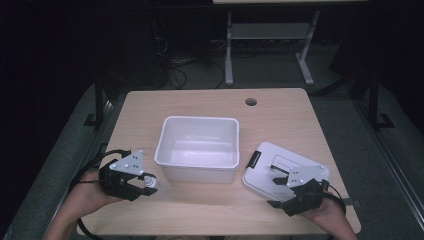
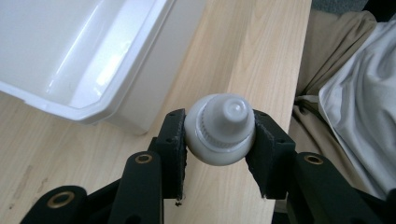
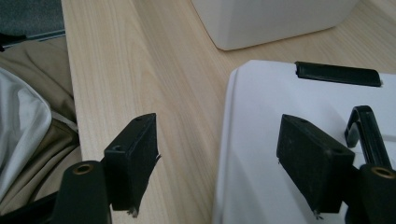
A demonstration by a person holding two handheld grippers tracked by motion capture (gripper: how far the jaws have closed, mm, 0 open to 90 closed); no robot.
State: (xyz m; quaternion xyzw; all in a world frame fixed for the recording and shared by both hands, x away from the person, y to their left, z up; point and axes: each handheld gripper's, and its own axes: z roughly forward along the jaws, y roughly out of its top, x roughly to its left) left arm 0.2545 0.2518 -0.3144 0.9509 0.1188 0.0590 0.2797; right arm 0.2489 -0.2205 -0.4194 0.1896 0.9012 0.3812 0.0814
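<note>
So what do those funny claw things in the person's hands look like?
Each hand holds a black gripper: the left gripper and the right gripper. Both have blocky black fingers with flat pads, brass-coloured rings at the joints, and a grey three-cornered plate with small dark dots on top. Black cables trail from them. The forearms are bare, with no sleeves.

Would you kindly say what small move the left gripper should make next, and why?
Probably lift the small white bottle over the near wall of the white bin: the left gripper is already shut on it, just beside that wall.
</note>
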